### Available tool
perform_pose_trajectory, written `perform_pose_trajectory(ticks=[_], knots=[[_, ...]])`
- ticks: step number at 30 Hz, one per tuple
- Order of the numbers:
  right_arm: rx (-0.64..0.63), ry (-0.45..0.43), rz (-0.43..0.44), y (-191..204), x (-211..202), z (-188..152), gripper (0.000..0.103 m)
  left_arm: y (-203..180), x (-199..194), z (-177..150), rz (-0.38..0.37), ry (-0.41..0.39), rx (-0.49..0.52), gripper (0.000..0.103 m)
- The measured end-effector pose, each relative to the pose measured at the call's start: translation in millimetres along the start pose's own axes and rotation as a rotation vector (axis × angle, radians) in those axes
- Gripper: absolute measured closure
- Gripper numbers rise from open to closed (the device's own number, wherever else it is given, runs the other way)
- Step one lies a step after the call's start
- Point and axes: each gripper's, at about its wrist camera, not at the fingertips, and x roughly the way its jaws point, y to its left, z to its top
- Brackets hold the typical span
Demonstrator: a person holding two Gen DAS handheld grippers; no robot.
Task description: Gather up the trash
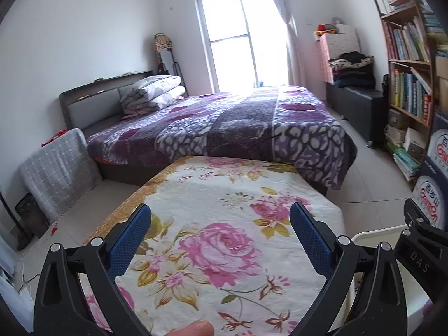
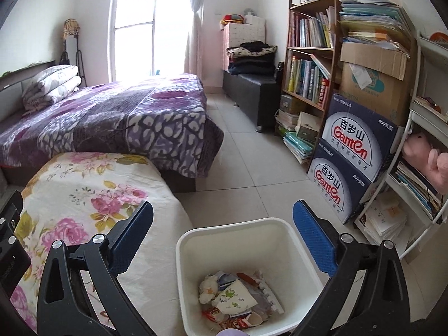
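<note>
So, both jaws wide apart and empty: right gripper above white bin holding trash, left gripper beside it over floral surface.

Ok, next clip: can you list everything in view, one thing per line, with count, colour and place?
bin: one, white, on the floor beside the floral-covered surface
trash: a pile of wrappers and paper, mixed colours, at the bottom of the bin
floral cover: one, cream with pink roses, nearest the cameras
bed: one, purple patterned blanket, under the window
folded quilt: one, pale, at the bed's head
water cartons: two, dark blue, stacked by the bookshelf
bookshelf: one, wooden, full of books, right wall
bench: one, black, with folded clothes on it
left tool: blue pads, open, empty, over the floral cover
right tool: blue pads, open, empty, above the bin
</note>
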Motion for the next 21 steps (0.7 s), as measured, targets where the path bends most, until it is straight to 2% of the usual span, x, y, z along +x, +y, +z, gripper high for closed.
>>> perform_pose_trajectory(ticks=[3, 7, 21], knots=[[-0.019, 0.011, 0.033, 13.8, -1.8, -3.0, 0.007, 13.1, 7.1, -6.5, 0.005, 0.046, -0.015, 0.007], [-0.055, 0.026, 0.056, 33.4, -0.5, -9.3, 0.007, 12.5, 13.8, -14.3, -0.011, 0.097, -0.005, 0.007], [-0.076, 0.036, 0.068, 42.5, 5.8, -12.7, 0.007, 13.7, 17.5, -16.3, -0.007, 0.112, -0.006, 0.007]])
